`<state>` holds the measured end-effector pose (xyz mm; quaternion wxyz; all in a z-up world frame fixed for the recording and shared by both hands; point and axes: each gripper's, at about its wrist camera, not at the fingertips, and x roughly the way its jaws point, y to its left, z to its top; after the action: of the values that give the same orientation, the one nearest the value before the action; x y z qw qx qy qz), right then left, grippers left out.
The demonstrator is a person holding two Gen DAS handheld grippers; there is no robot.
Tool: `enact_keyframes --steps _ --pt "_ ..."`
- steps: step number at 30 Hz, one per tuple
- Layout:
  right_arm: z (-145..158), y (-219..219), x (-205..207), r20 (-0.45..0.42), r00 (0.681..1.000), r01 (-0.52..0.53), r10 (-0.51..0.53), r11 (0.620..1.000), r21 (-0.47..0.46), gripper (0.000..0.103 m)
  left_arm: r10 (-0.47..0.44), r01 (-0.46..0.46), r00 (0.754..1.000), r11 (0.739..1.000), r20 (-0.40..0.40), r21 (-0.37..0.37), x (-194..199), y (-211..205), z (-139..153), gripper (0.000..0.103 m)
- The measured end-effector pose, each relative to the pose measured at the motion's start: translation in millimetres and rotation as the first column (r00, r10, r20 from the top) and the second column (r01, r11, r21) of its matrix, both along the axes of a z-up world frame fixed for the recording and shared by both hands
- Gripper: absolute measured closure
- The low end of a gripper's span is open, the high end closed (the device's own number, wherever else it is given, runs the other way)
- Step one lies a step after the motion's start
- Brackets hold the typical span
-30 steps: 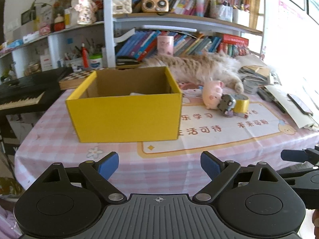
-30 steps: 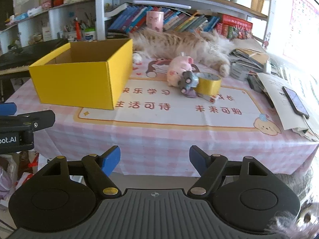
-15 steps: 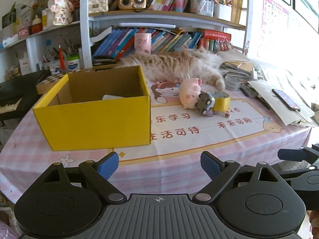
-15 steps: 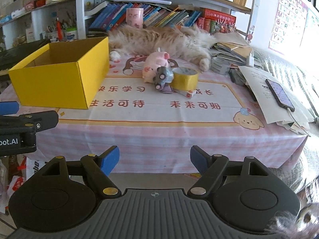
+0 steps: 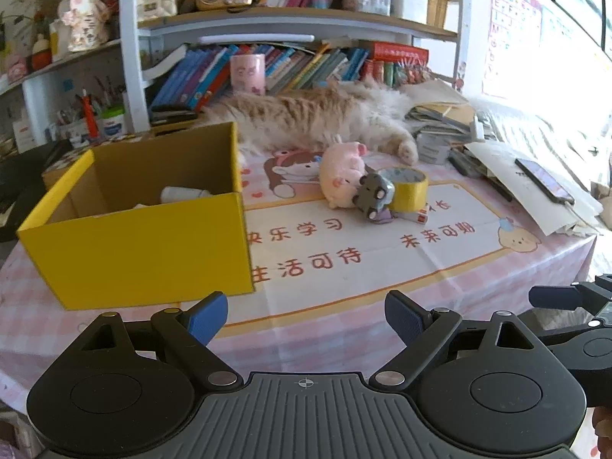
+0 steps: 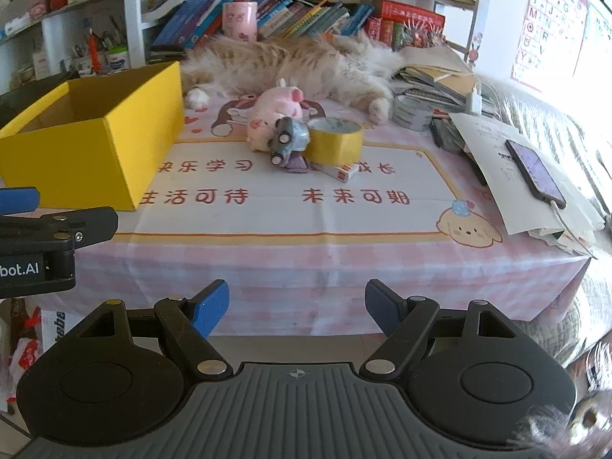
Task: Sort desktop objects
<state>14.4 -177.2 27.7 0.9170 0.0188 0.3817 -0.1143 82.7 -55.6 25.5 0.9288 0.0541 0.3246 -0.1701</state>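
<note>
An open yellow box (image 5: 145, 244) (image 6: 95, 145) stands on the left of the table with a white item inside. To its right lie a pink plush pig (image 5: 340, 174) (image 6: 271, 109), a grey toy car (image 5: 373, 193) (image 6: 288, 139), a yellow tape roll (image 5: 409, 187) (image 6: 336, 141) and a small red-and-white box (image 6: 342, 170). My left gripper (image 5: 304, 313) hangs open near the table's front edge, nothing between its fingers. My right gripper (image 6: 296, 306) is open too, in front of the table edge, empty.
A fluffy orange cat (image 5: 317, 114) (image 6: 290, 65) lies along the back of the table. Papers and a phone (image 6: 533, 174) sit at the right edge. Bookshelves (image 5: 290, 65) rise behind. A piano is off to the far left.
Both grippers have shifted rightward along the table front; the yellow box slid left in both views and the toy cluster came nearer the centre. Jaws stayed open.
</note>
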Motion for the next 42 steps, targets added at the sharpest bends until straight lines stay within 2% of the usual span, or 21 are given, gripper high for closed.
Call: enact_keyframes --steps 9,25,34,42 --pt "-5.0 -30.0 22.3 -0.029 0.999 0.016 -0.016 1.0 0.02 0.027 -0.019 0.019 1.0 1.0 -0.015 0.018 25.2 -29.3 -2.9 0.011" --pt "-2.9 -88.8 80.2 -0.047 0.997 -0.057 0.058 0.998 0.026 0.027 0.028 -0.027 0.999 0.999 -0.021 0.034 77.0 -83.6 -2.1 0.011" --pt "-0.8 -116.8 113.0 -0.027 0.991 -0.128 0.13 0.991 0.043 0.026 0.105 -0.104 0.994 0.993 -0.011 0.049 97.2 -102.9 -0.9 0.011" --pt "-4.9 -131.1 143.2 -0.027 0.975 -0.22 0.222 0.974 0.06 0.026 0.201 -0.2 0.979 0.978 -0.019 0.062 111.2 -109.5 -5.4 0.011"
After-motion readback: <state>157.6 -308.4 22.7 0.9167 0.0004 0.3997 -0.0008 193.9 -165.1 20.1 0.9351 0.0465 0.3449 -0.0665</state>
